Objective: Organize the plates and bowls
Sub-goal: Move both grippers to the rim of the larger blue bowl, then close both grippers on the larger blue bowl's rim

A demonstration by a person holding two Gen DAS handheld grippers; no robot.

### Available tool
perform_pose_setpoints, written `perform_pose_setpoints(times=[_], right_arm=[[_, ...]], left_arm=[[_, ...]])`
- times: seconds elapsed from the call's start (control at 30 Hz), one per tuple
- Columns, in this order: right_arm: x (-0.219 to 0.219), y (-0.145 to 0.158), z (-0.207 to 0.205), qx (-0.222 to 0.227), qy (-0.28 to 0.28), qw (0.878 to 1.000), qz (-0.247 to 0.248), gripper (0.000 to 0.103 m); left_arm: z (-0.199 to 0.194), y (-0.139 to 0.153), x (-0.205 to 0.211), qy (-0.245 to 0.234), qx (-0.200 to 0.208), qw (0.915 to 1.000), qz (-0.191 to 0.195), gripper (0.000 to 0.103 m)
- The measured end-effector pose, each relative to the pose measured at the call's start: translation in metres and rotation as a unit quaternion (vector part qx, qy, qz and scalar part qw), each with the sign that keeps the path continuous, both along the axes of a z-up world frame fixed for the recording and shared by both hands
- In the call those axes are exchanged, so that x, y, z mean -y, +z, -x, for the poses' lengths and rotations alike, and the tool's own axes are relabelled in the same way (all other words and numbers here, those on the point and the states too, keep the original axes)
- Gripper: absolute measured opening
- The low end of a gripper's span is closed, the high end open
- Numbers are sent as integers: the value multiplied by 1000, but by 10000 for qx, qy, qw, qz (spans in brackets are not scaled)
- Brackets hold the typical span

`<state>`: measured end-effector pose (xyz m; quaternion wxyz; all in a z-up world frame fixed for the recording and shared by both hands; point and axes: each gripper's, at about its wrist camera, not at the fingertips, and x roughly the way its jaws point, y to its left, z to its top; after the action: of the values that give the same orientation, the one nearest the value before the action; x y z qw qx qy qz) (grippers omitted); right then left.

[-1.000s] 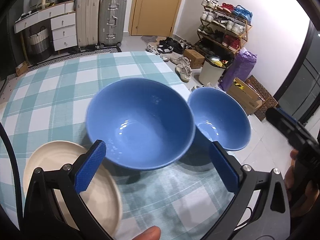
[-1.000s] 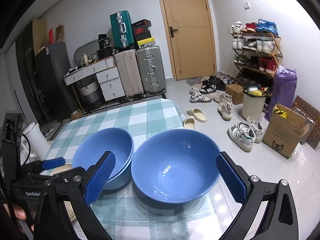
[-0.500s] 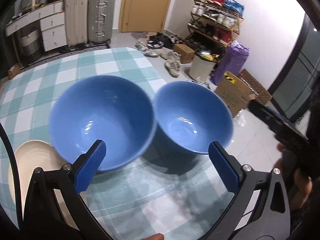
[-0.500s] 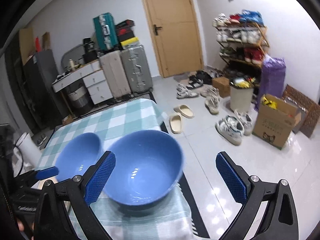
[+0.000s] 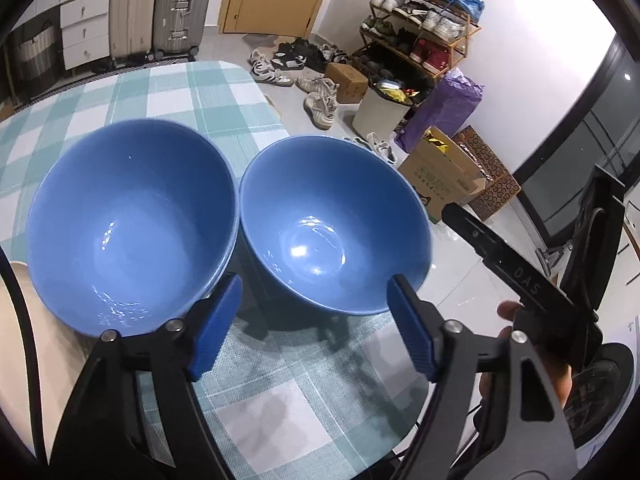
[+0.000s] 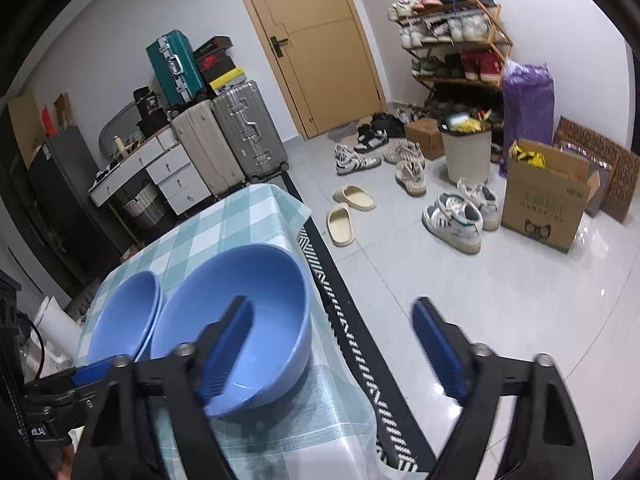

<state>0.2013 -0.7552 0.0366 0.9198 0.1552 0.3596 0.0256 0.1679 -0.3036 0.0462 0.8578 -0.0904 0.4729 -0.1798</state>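
Observation:
Two blue bowls stand side by side on the checked tablecloth (image 5: 176, 92). In the left wrist view the left bowl (image 5: 128, 228) seems to sit in another blue bowl; the right bowl (image 5: 332, 224) stands near the table's right edge. My left gripper (image 5: 312, 320) is open and empty, its fingers straddling the near rim of the right bowl. My right gripper (image 6: 332, 344) is open and empty; its left finger hangs over the right bowl (image 6: 236, 320), its right finger is past the table edge. The left bowl (image 6: 124, 316) is beside it. A cream plate (image 5: 12, 320) shows at the left edge.
The table edge runs just right of the right bowl, with a drop to the tiled floor (image 6: 500, 300). Shoes, slippers (image 6: 348, 216), a cardboard box (image 6: 544, 200), a bin and a shoe rack stand on the floor. Suitcases (image 6: 236, 136) and drawers are at the back.
Both grippers have narrowed from wide open. The left gripper has shifted right, from the left bowl to the right bowl. The right gripper has swung right, so the bowls sit lower left.

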Motion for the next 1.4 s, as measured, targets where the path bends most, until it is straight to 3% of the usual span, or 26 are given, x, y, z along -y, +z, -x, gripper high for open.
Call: perform_pose_setpoints(times=[0.1,0.37,0.6,0.73,0.87,1.4], right_arm=[[-2,-9,-4,-70,-23,10000,-1,76],[-10,-24,-12,-139,129,9998,-93,49],[-14,-28,-15,-120,163,9997,-136,34],[-17,-28,-16,-92,229,9996,-114,25],[-22,-28,-17,-70,263,9996,-56,16],[-30,-24,-15,60,290,9994,169,13]], left_arm=[[-7,-8,0,110,-97,9999,-37,66],[-19,-24,1,166,-126,9997,-83,57],[-27,-30,3,159,-76,9997,-152,43],[-28,-31,2,189,-45,9996,-200,29],[-28,-30,2,160,-11,9996,-230,25],[-22,-21,7,83,213,9988,-437,25]])
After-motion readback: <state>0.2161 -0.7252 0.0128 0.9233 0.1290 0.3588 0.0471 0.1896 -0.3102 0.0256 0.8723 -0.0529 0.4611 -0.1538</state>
